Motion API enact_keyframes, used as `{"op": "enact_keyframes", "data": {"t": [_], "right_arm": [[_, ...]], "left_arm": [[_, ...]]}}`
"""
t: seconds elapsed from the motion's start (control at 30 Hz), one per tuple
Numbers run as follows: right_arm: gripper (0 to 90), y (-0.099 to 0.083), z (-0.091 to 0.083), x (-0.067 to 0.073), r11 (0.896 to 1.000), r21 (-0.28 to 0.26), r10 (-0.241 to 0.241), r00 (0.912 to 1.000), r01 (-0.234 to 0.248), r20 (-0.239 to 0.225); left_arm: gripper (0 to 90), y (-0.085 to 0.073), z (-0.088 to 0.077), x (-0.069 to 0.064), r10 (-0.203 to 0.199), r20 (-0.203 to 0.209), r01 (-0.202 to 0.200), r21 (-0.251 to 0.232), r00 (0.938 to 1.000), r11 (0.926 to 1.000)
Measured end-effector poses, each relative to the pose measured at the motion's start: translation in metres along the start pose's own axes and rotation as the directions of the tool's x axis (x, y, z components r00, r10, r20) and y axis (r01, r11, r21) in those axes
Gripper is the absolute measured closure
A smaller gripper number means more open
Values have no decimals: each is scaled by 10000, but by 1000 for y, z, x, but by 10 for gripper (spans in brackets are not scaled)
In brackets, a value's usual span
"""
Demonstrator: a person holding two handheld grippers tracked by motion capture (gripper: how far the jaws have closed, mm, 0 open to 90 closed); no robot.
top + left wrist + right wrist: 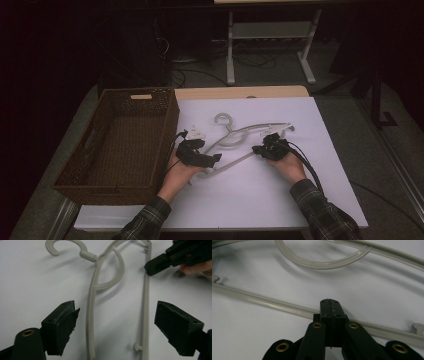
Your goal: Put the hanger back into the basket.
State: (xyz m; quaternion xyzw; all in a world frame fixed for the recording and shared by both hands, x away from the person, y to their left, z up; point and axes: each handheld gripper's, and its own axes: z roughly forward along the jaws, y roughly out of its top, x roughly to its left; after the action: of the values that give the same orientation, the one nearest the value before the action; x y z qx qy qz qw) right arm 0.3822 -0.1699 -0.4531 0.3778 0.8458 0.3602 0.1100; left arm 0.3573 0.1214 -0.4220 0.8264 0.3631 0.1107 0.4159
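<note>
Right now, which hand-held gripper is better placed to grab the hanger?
Left. The left hand-held gripper stands open astride the hanger, both bars between its jaws. The right hand-held gripper is shut, resting over the lower bar.

1. Looks like a lab or test room, pretty dim.
2. Worktable (240, 92) under a white sheet (280, 200), metal-legged bench (270, 30) behind it.
3. Loose cables (250, 62) across grey carpet (340, 125).

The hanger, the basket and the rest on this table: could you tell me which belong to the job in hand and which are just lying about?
In the job:
hanger
left gripper
right gripper

Lying about:
wicker basket
white table cover
</note>
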Motion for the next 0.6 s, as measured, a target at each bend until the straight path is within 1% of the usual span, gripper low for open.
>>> {"op": "enact_keyframes", "data": {"t": [0.1, 0.13, 0.23, 0.37, 0.4, 0.43, 0.47, 0.5, 0.57, 0.6], "right_arm": [[900, 0, 0, 1, 10000, 35, -11, 10000, 11, 63], [900, 0, 0, 1, 10000, 39, -35, 10000, 35, 86], [900, 0, 0, 1, 10000, 25, -14, 10000, 14, 69], [900, 0, 0, 1, 10000, 13, -84, 9999, 84, 97], [900, 0, 0, 2, 10000, 10, -83, 9999, 82, 106], [900, 0, 0, 2, 10000, 5, -94, 9999, 94, 109], [900, 0, 0, 1, 9999, -14, -103, 9999, 103, 105], [900, -1, 0, 1, 10000, -37, -76, 9999, 76, 92], [900, -1, 0, 1, 10000, -49, -82, 9999, 82, 88], [900, -1, 0, 1, 10000, -44, -49, 9999, 49, 94]], "left_arm": [[199, 2, 6, 3, 60, -178, -57, 179, 9998, 9998], [205, 2, 6, 3, 60, -178, -57, 179, 9998, 9998], [240, 4, 15, 9, 28, -332, -19, 284, 9994, 9996], [307, 5, 23, 15, 45, -347, -27, 507, 9994, 9987], [334, 5, 23, 15, 45, -347, -27, 507, 9994, 9987], [360, 4, 27, 18, -5, -305, 24, 628, 9995, 9980], [369, 4, 27, 18, -5, -305, 24, 628, 9995, 9980], [382, 3, 30, 20, -3, -289, 27, 812, 9996, 9967], [415, 2, 32, 21, -18, -249, 40, 880, 9997, 9961], [435, 2, 34, 23, -67, -103, 77, 983, 9999, 9951]]}}
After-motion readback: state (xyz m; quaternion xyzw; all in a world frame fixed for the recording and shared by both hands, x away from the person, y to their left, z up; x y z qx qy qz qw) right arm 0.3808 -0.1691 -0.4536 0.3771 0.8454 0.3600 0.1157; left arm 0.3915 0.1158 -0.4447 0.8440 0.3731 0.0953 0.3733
